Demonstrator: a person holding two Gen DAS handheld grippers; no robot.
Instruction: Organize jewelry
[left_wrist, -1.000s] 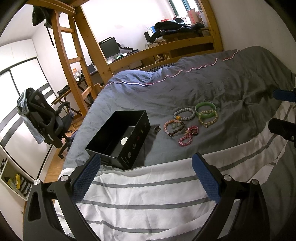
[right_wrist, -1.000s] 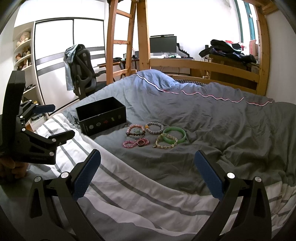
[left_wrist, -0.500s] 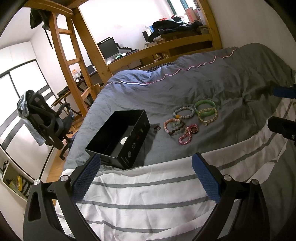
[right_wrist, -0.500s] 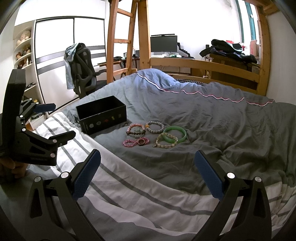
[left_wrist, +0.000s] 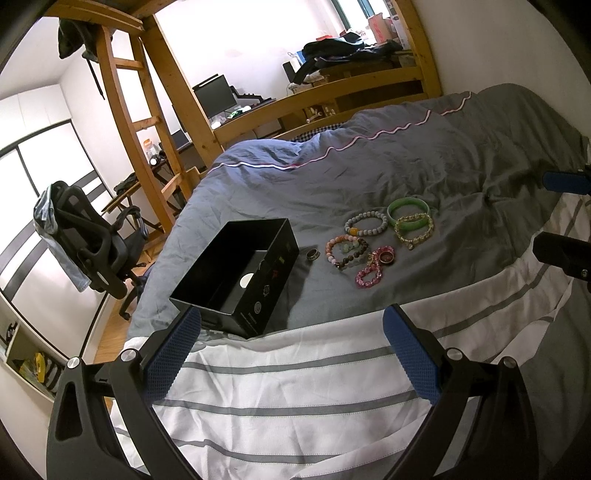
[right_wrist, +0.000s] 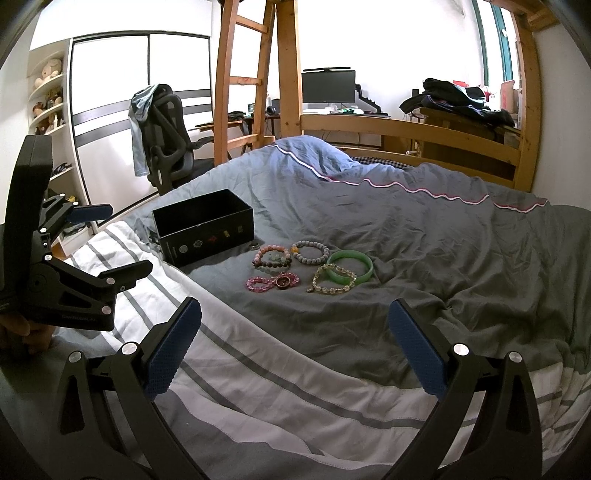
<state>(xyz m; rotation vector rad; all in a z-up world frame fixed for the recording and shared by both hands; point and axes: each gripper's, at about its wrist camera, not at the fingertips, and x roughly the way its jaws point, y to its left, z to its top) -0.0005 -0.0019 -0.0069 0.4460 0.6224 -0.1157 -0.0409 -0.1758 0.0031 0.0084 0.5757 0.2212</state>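
Left gripper (left_wrist: 291, 347): jaws wide apart, nothing between the blue pads (left_wrist: 171, 352). It hangs over the white striped sheet (left_wrist: 295, 387) at the near edge of the bed, with the left pad just in front of the box's near corner.

Right gripper (right_wrist: 293, 343): jaws likewise wide apart and empty, over the same striped sheet, well short of the jewelry. The left gripper body also shows at the left edge of the right wrist view, held in a hand (right_wrist: 18, 332).

Box (left_wrist: 236, 273): black, open-topped, resting on the grey duvet (left_wrist: 424, 158) left of the jewelry. Its inside appears bare apart from a pale round mark on the inner wall.

Jewelry, all on the duvet outside the box:
- Ring (left_wrist: 312, 254), small and dark, just beside the box's right wall.
- Pink-and-brown bead bracelet (left_wrist: 347, 251), right of the ring.
- Grey bead bracelet (left_wrist: 365, 226) with one amber bead, beyond it.
- Green bangle (left_wrist: 409, 212), farthest right, overlapped by a yellow bead bracelet (left_wrist: 413, 230).
- Magenta bead bracelet (left_wrist: 369, 275), nearest the grippers, touching a round red pendant (left_wrist: 386, 256).

Surroundings: wooden loft ladder (right_wrist: 255, 74), office chair (right_wrist: 166, 129), monitor (right_wrist: 328, 86).
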